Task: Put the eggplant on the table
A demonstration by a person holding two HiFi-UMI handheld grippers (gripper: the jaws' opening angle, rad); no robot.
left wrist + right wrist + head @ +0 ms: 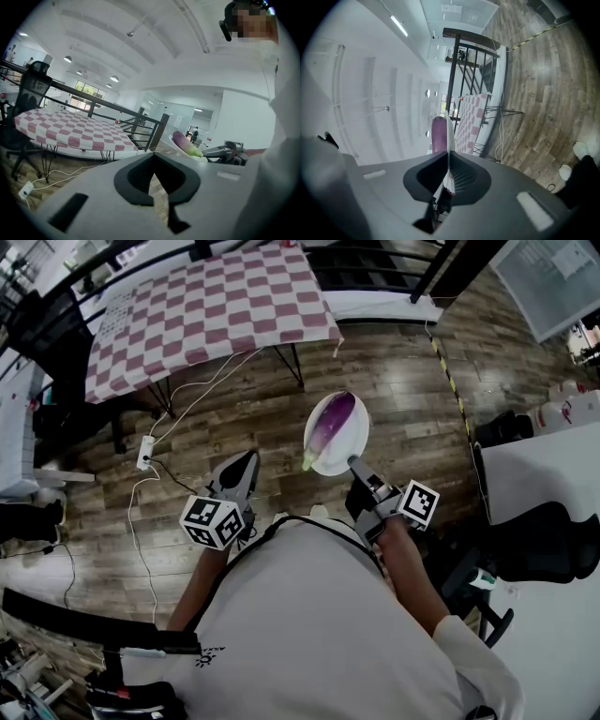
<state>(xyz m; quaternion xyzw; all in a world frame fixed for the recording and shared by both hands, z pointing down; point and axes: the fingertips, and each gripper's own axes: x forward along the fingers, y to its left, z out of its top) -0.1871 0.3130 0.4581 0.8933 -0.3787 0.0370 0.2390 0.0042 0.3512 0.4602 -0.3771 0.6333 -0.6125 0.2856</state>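
Observation:
A purple eggplant (pixel 330 425) with a green stem end lies on a white plate (pixel 352 448) held out over the wooden floor. My right gripper (pixel 356 466) is shut on the plate's near rim. In the right gripper view the plate (pixel 450 136) stands edge-on between the jaws, with the eggplant (pixel 438 133) on its left. My left gripper (pixel 241 472) is shut and holds nothing, to the left of the plate. The left gripper view shows the eggplant (pixel 185 143) and my right gripper (pixel 220 151) off to its right. The table with the red-and-white checked cloth (pixel 206 306) stands ahead.
A power strip (pixel 145 452) with white cables lies on the floor between me and the checked table. A black chair (pixel 47 334) stands at the table's left. A black railing (pixel 375 259) runs behind it. A white table (pixel 534 479) and a dark chair are on my right.

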